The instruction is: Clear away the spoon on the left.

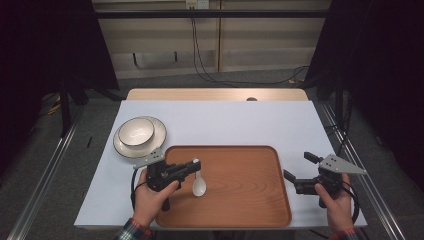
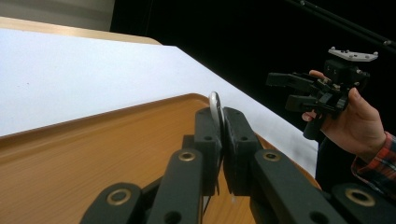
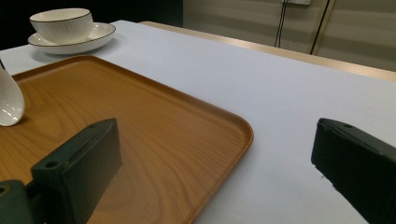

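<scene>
The left gripper (image 1: 192, 165) sits over the left part of the wooden tray (image 1: 250, 210). Its jaws are pressed tight on the handle of a white spoon (image 1: 198, 186). The spoon hangs down from the jaws, and its round end is down on the tray, or just above it; I cannot tell which. In the left gripper view the thin top end of the spoon (image 2: 215, 106) peeks up between the two black jaws.

The right gripper (image 1: 299, 167) is at about 3 o'clock from the tray, just past its right edge, over the white table cover (image 1: 225, 122). Its jaws are spread wide apart and nothing is between them. In the right gripper view one jaw is above the tray (image 3: 177, 140) and the other is above the white cover.

A white bowl (image 1: 136, 131) sits on a white plate (image 1: 159, 136) at about 10 o'clock from the tray, close to its far left corner. The left hand (image 1: 150, 197) and the right hand (image 1: 337, 202) each hold a gripper.
</scene>
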`<state>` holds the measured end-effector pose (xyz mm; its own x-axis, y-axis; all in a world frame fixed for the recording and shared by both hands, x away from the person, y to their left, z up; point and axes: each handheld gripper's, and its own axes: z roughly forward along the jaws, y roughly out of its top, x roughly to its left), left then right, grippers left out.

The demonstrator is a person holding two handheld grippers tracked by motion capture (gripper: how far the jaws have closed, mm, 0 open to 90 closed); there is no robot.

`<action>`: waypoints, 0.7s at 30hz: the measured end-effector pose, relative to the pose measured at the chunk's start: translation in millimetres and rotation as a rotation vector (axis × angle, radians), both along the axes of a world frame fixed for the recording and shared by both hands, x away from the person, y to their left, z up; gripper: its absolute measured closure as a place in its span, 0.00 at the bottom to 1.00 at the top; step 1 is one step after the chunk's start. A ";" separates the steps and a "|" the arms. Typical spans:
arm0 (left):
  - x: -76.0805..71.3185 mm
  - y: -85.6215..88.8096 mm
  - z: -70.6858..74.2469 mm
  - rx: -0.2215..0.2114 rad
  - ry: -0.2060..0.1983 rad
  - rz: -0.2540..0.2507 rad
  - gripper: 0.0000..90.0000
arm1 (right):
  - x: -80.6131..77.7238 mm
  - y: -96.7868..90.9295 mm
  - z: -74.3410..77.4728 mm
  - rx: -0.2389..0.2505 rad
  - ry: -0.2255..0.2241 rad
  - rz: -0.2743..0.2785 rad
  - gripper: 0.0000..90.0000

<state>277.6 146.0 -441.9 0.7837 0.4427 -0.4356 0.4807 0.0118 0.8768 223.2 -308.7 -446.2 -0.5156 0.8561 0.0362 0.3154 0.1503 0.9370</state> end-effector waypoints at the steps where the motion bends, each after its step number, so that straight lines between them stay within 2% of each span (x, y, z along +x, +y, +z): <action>1: 0.5 0.6 -0.4 0.004 0.000 0.001 0.94 | 0.0 0.0 0.0 0.000 0.000 0.000 0.01; 7: 2.7 2.1 -2.7 -0.004 0.021 0.012 0.94 | 0.5 0.7 -0.5 -0.004 -0.001 0.004 0.01; 21: 5.6 2.8 -7.5 0.053 0.016 0.043 0.90 | 0.5 0.9 -0.6 -0.004 0.001 0.007 0.01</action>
